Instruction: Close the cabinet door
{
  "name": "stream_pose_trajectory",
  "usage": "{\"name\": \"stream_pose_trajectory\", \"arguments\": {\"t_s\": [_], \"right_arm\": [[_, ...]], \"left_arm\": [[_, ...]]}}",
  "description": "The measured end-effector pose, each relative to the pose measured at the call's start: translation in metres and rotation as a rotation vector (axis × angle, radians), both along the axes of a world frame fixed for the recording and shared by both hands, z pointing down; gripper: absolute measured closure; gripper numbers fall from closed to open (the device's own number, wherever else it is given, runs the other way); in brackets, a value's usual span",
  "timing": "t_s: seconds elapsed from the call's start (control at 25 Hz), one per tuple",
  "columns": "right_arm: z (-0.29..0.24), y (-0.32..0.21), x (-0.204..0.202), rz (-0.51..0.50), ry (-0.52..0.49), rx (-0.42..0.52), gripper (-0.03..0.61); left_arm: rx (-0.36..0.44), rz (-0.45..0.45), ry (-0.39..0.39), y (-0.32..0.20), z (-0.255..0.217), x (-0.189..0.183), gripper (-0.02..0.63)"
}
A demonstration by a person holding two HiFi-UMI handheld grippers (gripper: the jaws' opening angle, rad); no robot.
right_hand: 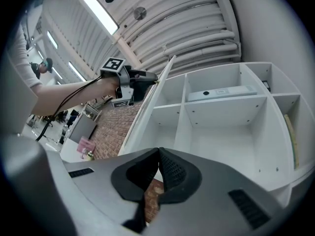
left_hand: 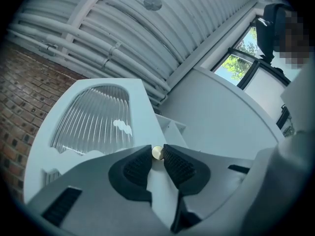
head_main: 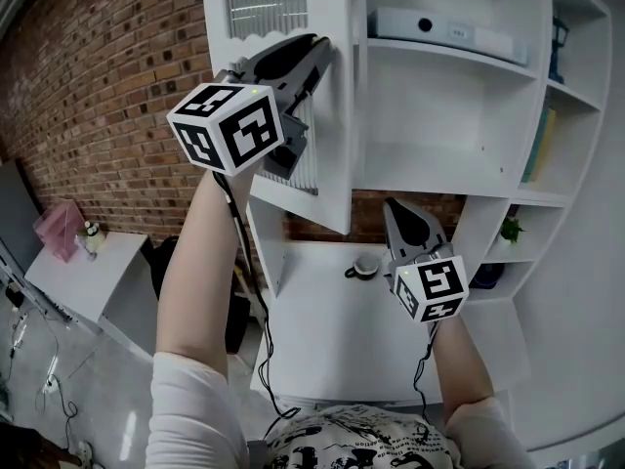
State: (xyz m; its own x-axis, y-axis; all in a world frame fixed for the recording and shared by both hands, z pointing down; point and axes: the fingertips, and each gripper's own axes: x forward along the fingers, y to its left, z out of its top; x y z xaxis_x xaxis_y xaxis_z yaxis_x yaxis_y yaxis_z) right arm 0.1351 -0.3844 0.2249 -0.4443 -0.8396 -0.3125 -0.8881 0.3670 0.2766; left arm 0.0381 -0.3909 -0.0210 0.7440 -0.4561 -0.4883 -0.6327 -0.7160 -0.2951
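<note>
- While the left tongs sit clamped on the small brass-coloured knob, the cabinet door stands swung out from the left side of the cabinet, above the far-left corner of the surface.
- Step, my read: grip is made and the closing swing isn't done. The compartments are fully exposed.
- Next move calls for holding the pinch and carrying the knob along the door's hinge arc to the cabinet front, easing off just before the frame. The knob looks round and smooth, so an off-axis pull could slip it out of the pads.
- Door: white painted frame with a scalloped cut-out edge. The ribbed translucent pane is probably glass or acrylic, so no slamming. The rough red brick wall lies left of and behind it.
- Cup: small and round, near the far edge of the surface, which is flat, white and matte.
- Right tongs: closed on nothing, with the tips meeting. They hang low over the far edge, well apart from the door. The pads are black ribbed rubber in a grey moulded body.
- Cabinet: white panel shelves with a curved right side, and square open bays. A flat pale box lies on the upper shelf.
- Far right: a small green plant on a lower shelf. It is clear of the door's path, as far as I can tell.
</note>
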Motion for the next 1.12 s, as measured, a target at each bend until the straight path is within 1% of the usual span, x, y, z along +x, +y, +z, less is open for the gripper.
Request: {"name": "stream_pose_trajectory", "arguments": {"t_s": [0.2,0.4,0.64,0.84,1.12], "right_arm": [[-0.001,-0.008,0.021,-0.024,0.016,0.014,0.563],[0.002,-0.021,0.039,-0.032,0.019,0.013,0.563],[0.003,-0.039,0.049,-0.027,0.008,-0.002,0.563],[0.01,-0.053,0.053,-0.025,0.019,-0.019,0.563],[0.022,-0.067,0.069,-0.012,0.02,-0.038,0.563]], "left_arm": [[-0.017,-0.091,0.018,-0.02,0.0,0.02,0.526],[-0.042,-0.145,0.05,-0.04,-0.001,0.032,0.525],[-0.051,-0.218,0.037,-0.06,-0.001,0.041,0.525],[-0.051,-0.236,0.036,-0.078,-0.001,0.048,0.522],[-0.05,-0.278,0.023,-0.104,-0.001,0.059,0.517]]}}
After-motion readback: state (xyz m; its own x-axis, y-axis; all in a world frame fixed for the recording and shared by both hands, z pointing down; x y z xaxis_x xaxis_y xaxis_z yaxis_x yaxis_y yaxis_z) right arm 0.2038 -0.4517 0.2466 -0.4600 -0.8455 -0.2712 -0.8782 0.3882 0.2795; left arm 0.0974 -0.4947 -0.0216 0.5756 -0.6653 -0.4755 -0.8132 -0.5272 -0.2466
